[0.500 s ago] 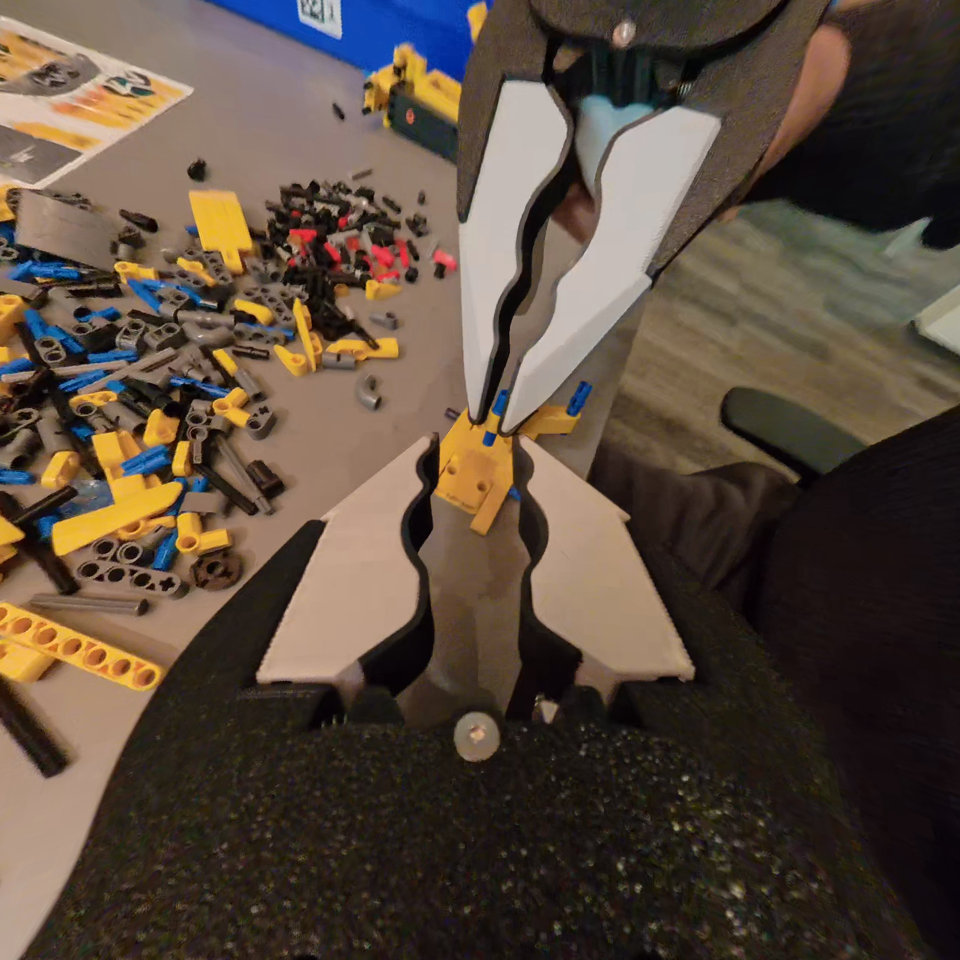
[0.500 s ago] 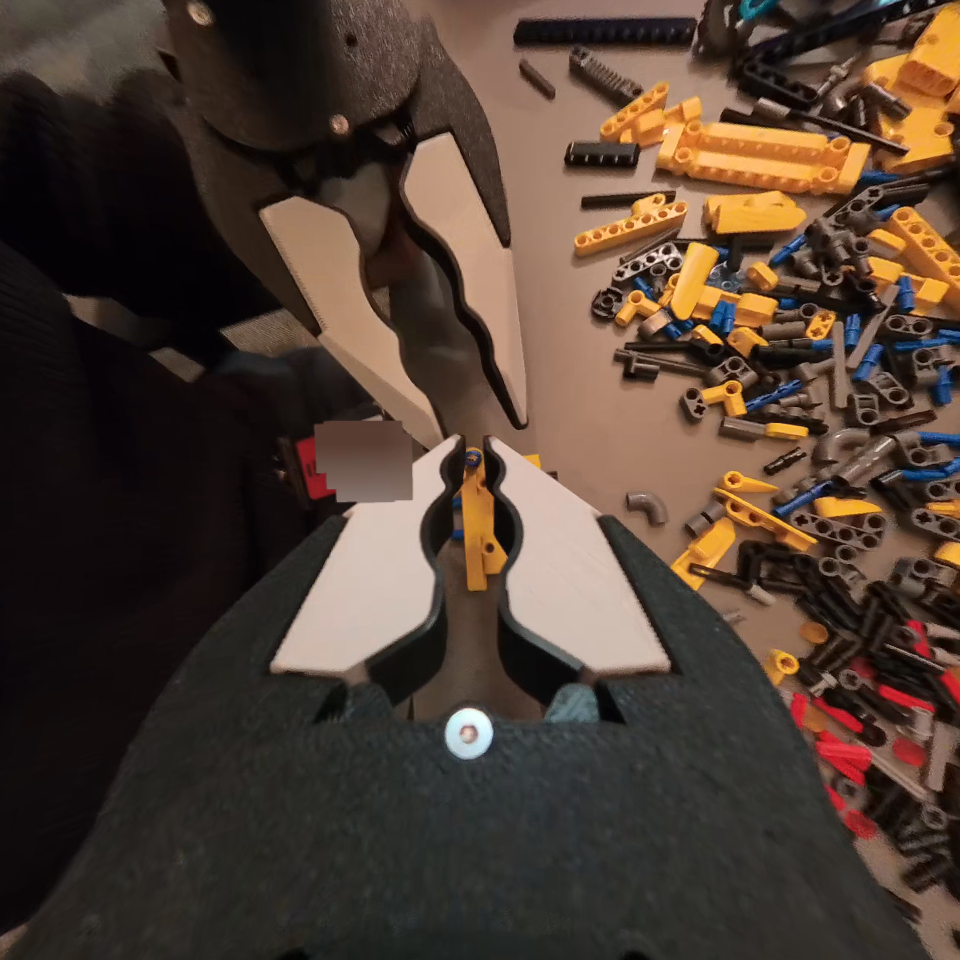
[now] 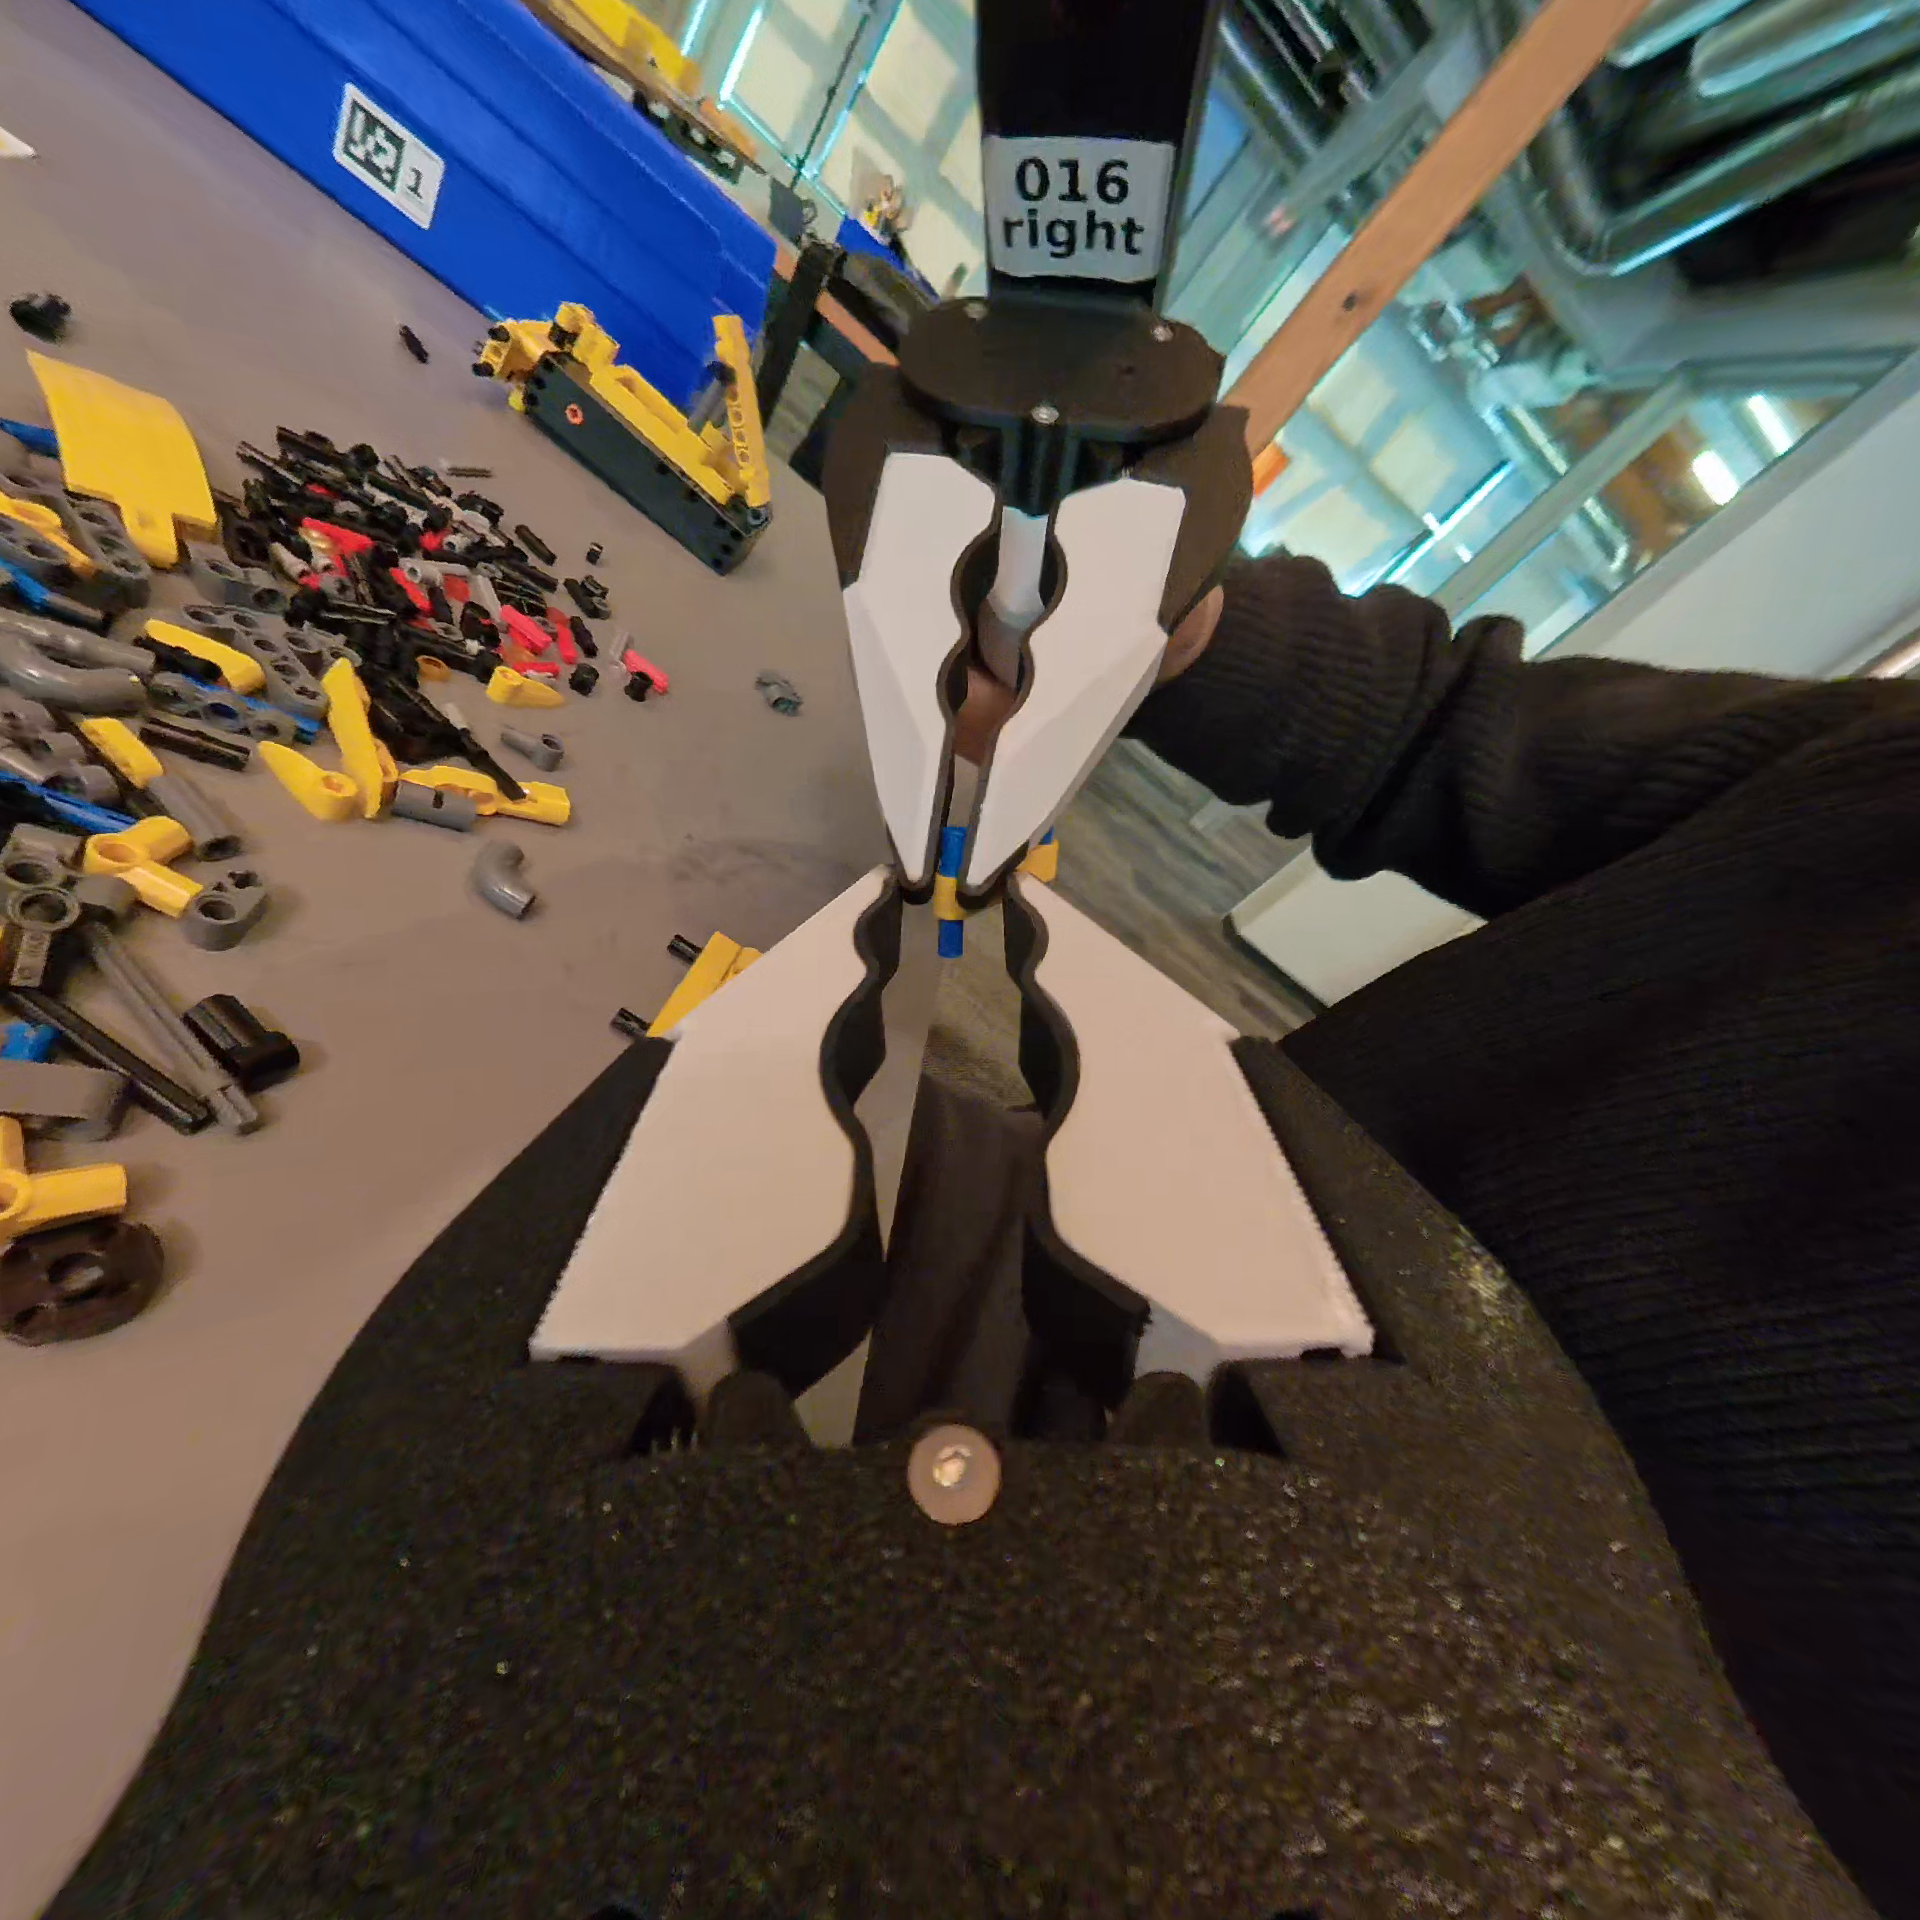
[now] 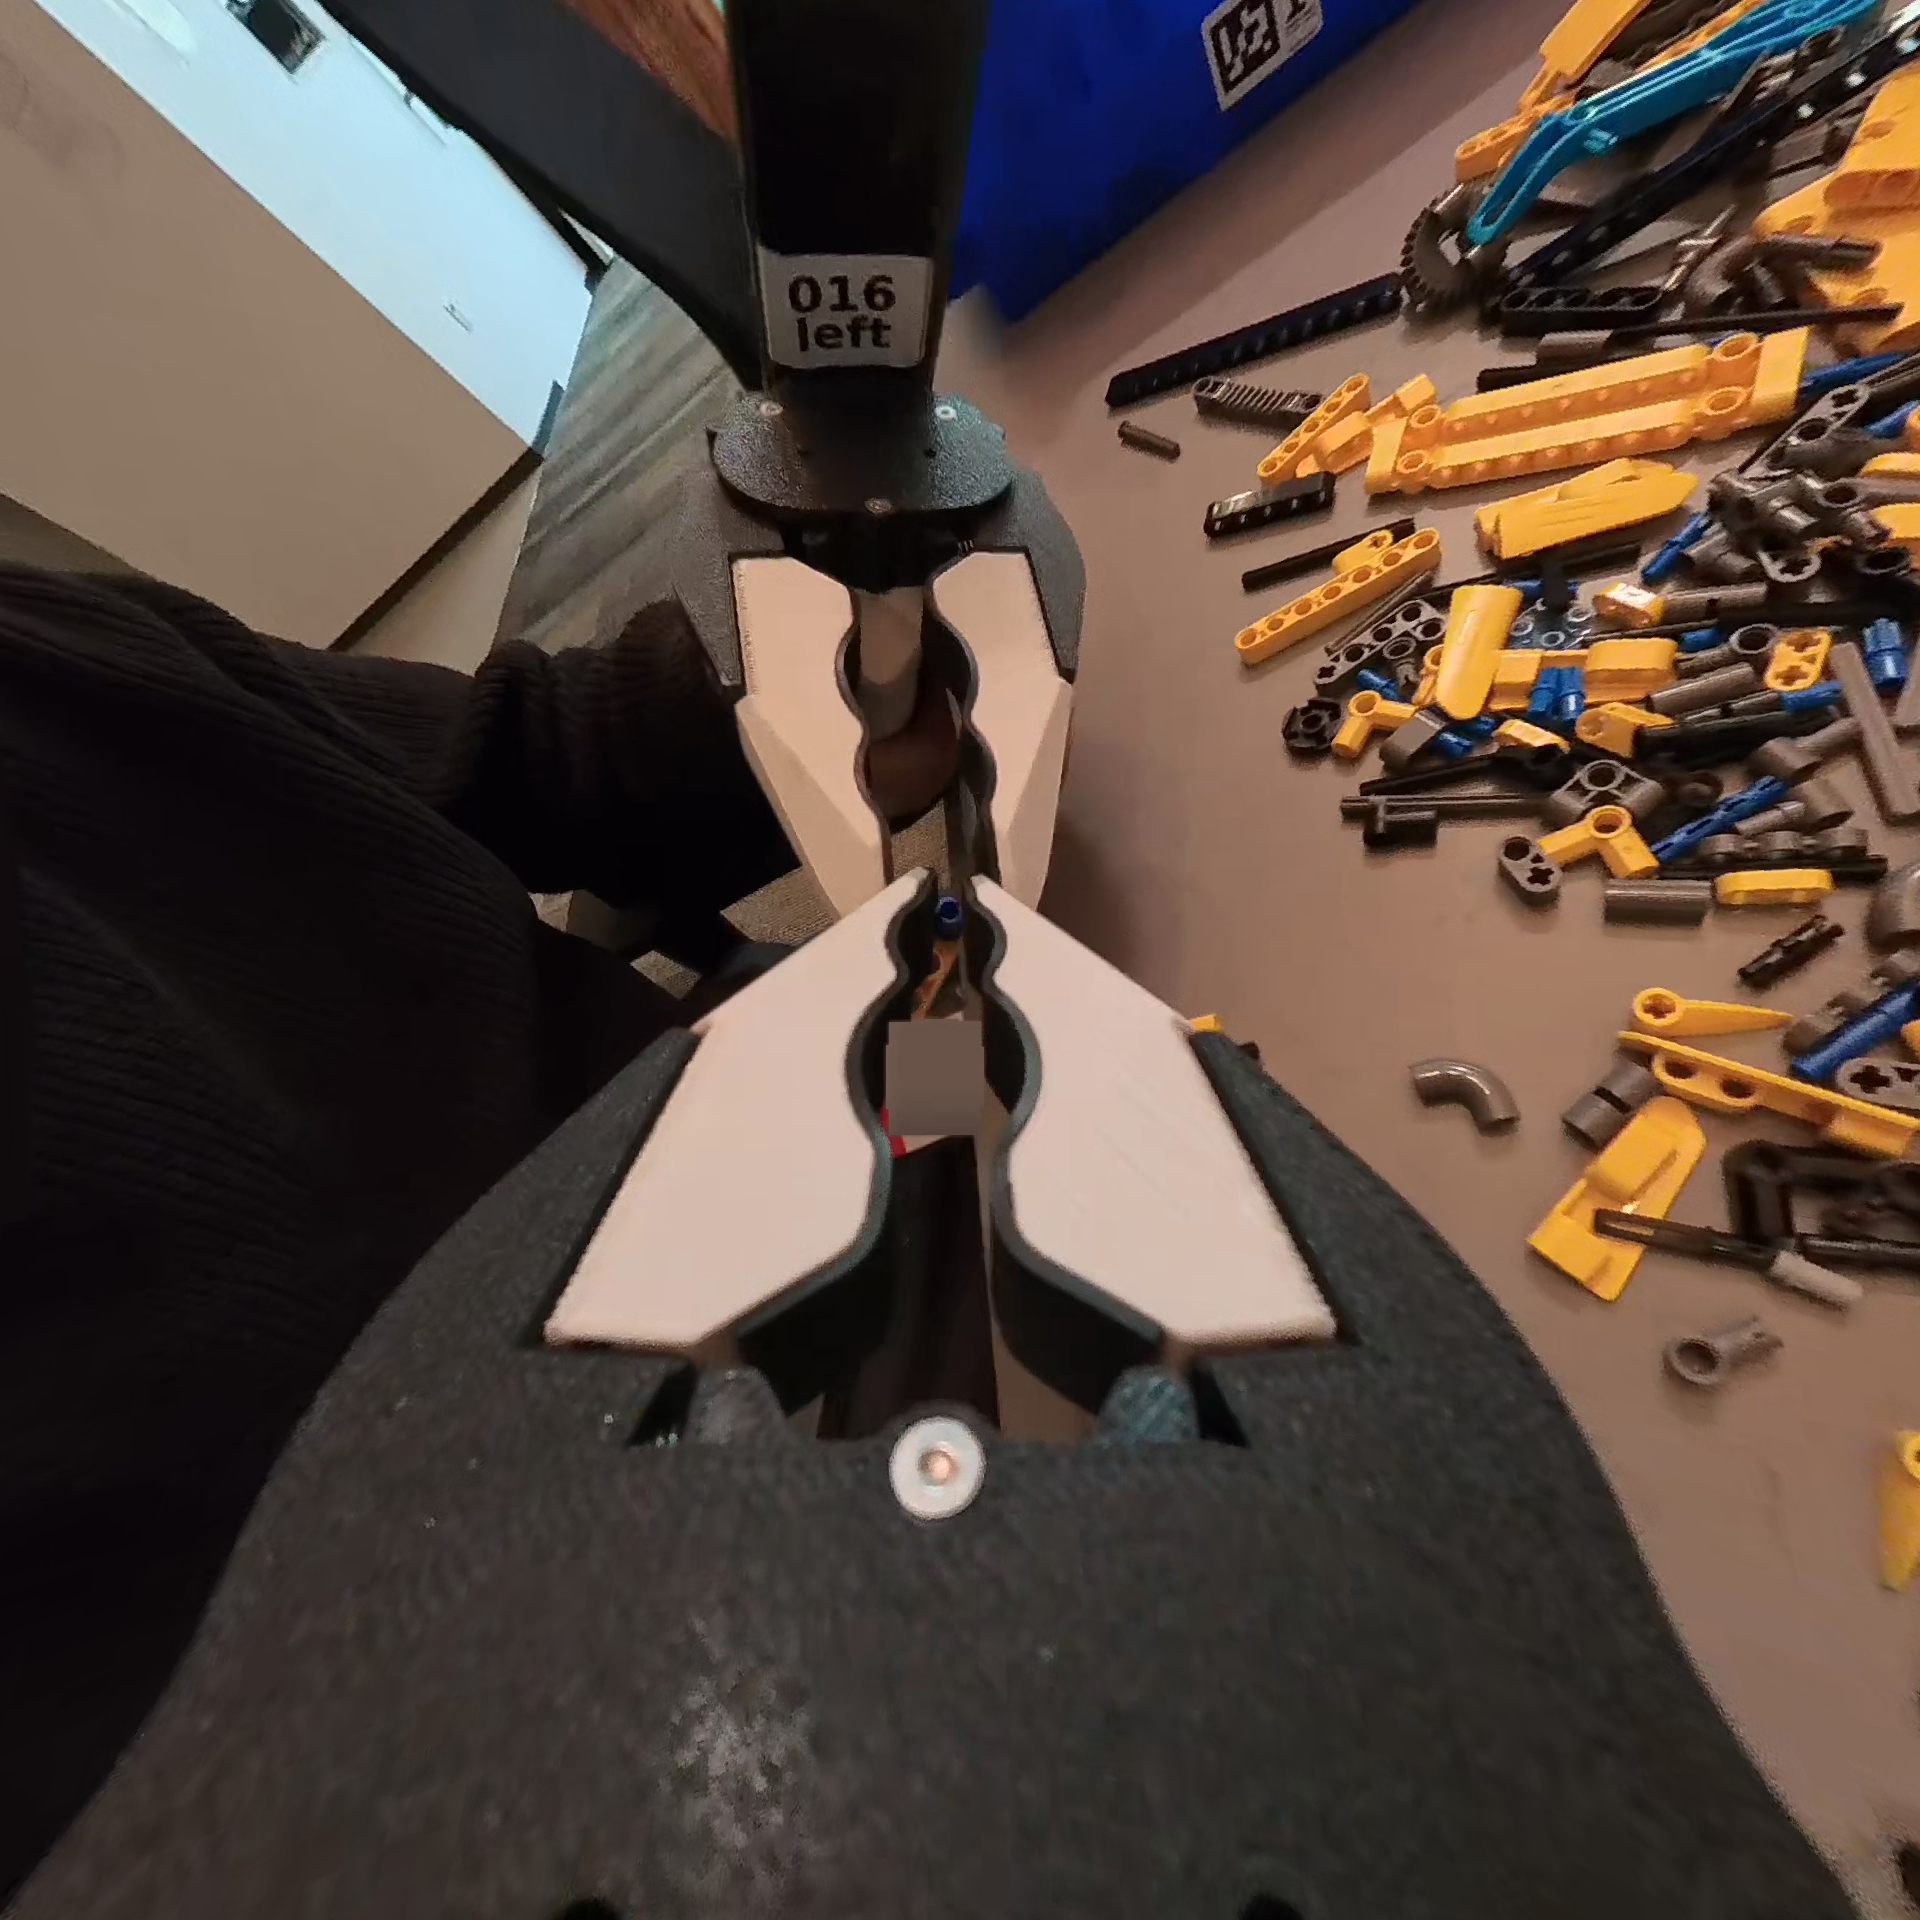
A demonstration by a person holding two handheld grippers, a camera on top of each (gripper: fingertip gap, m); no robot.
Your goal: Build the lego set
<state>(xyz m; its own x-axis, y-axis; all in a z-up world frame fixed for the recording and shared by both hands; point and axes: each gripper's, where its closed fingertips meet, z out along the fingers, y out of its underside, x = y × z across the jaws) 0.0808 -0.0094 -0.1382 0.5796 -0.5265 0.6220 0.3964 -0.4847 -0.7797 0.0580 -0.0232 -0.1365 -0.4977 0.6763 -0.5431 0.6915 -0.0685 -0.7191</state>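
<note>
**Two claws meet on one small piece**

Two claws stand tip to tip just off the near edge of the bench (image 3: 644, 935), above my operator's lap. Closest to my left camera, the left claw (image 3: 952, 896) is open only a narrow way. Its tips flank a small yellow-and-blue piece (image 3: 948, 920), but I cannot tell whether its pads press on it. The right claw (image 4: 950, 883) comes in from the opposite side, nearly closed, and pinches that same piece at its blue pin, so the piece hangs in the air between them.

On the bench just beyond, I see a grey elbow (image 3: 506, 878) lying alone. Past it spreads a loose heap of parts (image 3: 312, 675) in yellow, black, grey, blue and red, all unjoined as far as I can see.

Farther off, a part-built yellow-and-black assembly (image 3: 634, 436) sits on the bench. My right camera shows a long yellow beam (image 4: 1579, 416) among more loose parts. A blue bin (image 3: 540, 187) stands behind everything.
</note>
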